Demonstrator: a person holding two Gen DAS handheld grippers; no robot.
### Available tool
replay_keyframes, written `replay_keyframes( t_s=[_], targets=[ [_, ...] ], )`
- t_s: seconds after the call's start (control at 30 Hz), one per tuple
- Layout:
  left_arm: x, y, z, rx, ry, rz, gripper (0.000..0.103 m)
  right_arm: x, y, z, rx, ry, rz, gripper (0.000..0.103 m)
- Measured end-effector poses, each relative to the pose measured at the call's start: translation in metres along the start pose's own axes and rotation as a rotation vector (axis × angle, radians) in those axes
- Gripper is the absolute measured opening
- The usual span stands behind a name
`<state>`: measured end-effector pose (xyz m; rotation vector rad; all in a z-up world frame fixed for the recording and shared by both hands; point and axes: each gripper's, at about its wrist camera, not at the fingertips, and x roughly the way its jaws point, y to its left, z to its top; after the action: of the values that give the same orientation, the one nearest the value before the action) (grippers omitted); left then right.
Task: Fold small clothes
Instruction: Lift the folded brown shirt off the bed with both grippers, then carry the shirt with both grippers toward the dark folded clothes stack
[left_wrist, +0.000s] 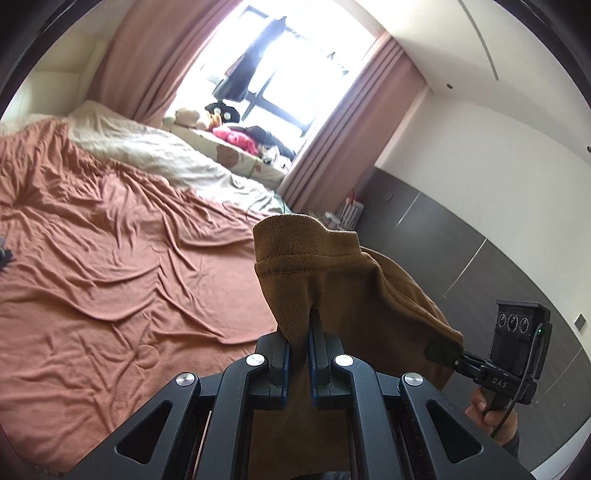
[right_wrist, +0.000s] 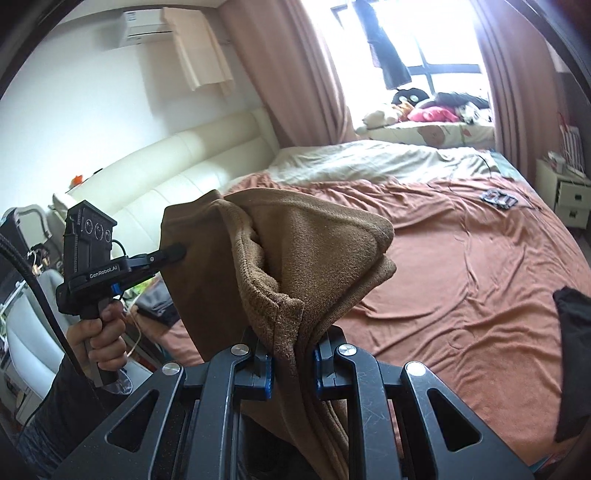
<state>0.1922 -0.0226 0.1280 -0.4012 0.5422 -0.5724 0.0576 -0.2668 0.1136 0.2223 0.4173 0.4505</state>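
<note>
A brown knit garment (left_wrist: 332, 273) hangs in the air between both grippers, above the foot of the bed. My left gripper (left_wrist: 298, 332) is shut on one bunched edge of it. The right gripper (left_wrist: 443, 352) shows at the lower right of the left wrist view, shut on the far edge. In the right wrist view my right gripper (right_wrist: 293, 350) is shut on a hemmed edge of the garment (right_wrist: 295, 251), and the left gripper (right_wrist: 173, 254) at the left pinches the other edge. The cloth sags between them.
A wide bed with a rust-coloured cover (right_wrist: 461, 277) lies below and ahead. A dark garment (right_wrist: 572, 350) lies at its right edge, a small dark item (right_wrist: 498, 199) farther back. Cream headboard (right_wrist: 166, 166), curtains, window sill with toys, white nightstand (right_wrist: 569, 199).
</note>
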Motion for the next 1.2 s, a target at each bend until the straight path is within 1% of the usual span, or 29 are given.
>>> replay_keyframes(
  t_s=[0.13, 0.3, 0.47, 0.8, 0.9, 0.97, 1.13, 1.2],
  targets=[
    [-0.029, 0.003, 0.003, -0.001, -0.036, 0.017, 0.008, 0.011, 0.010, 0.001, -0.024, 0.007, 0.018, 0.012],
    [-0.056, 0.019, 0.006, -0.003, -0.066, 0.045, 0.008, 0.028, 0.026, 0.006, -0.054, 0.020, 0.050, 0.012],
    [-0.084, 0.045, 0.010, -0.027, -0.101, 0.071, 0.008, 0.055, 0.041, 0.018, -0.091, 0.042, 0.089, 0.012],
    [-0.125, 0.100, 0.024, -0.063, -0.158, 0.125, 0.008, 0.107, 0.064, 0.040, -0.138, 0.069, 0.152, 0.012],
    [-0.138, 0.118, 0.029, -0.068, -0.176, 0.141, 0.008, 0.127, 0.074, 0.045, -0.147, 0.065, 0.179, 0.012],
    [-0.147, 0.133, 0.034, -0.078, -0.187, 0.159, 0.008, 0.140, 0.078, 0.047, -0.156, 0.058, 0.180, 0.012],
    [-0.172, 0.163, 0.046, -0.086, -0.213, 0.197, 0.008, 0.177, 0.096, 0.052, -0.168, 0.055, 0.239, 0.012],
    [-0.184, 0.174, 0.051, -0.081, -0.228, 0.201, 0.008, 0.190, 0.105, 0.053, -0.172, 0.049, 0.261, 0.012]
  ],
)
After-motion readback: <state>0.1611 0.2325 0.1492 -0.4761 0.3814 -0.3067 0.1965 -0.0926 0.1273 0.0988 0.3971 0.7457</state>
